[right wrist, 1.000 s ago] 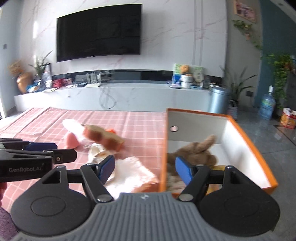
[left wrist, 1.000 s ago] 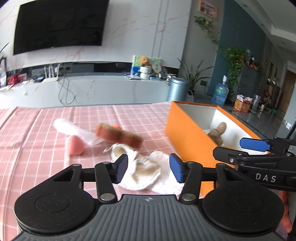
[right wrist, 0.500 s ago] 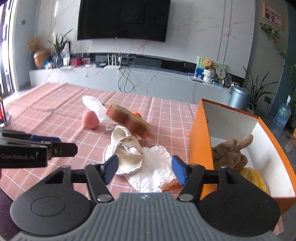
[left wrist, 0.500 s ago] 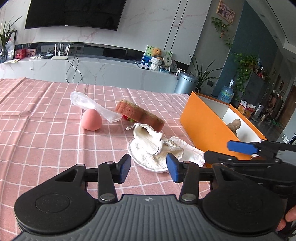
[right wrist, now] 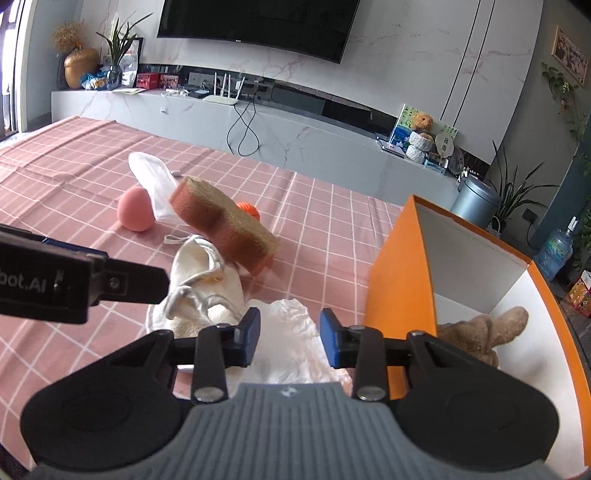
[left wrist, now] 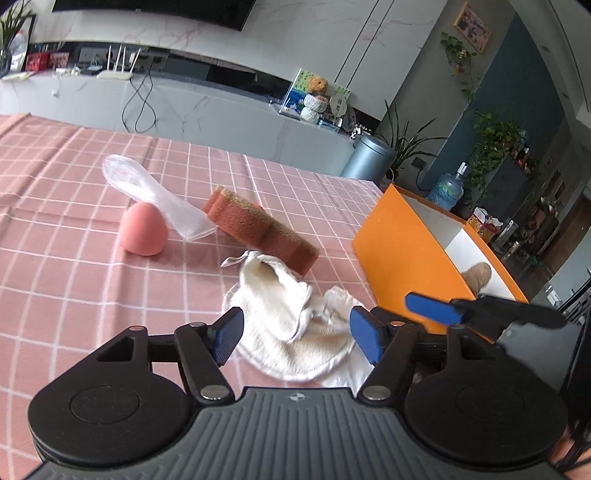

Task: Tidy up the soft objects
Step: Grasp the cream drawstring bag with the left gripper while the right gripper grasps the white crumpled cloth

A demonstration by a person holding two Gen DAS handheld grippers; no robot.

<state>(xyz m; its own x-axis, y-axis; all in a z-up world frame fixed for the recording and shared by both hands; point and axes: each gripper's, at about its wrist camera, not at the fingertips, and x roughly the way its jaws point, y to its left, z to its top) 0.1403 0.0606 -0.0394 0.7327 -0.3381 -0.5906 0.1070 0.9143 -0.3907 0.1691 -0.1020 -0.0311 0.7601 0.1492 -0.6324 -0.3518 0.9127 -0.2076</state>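
On checked cloth, towel lies between left tongs.

A pink checked tablecloth covers the table. Beyond its far edge runs a long grey marble console below a wall-mounted television. A white router and a small teddy bear sit on the console. At its right end stand a grey bin and a leafy plant; farther right is what looks like a water bottle.

Cream cloth pouch lies crumpled beside white tissue, near orange box.
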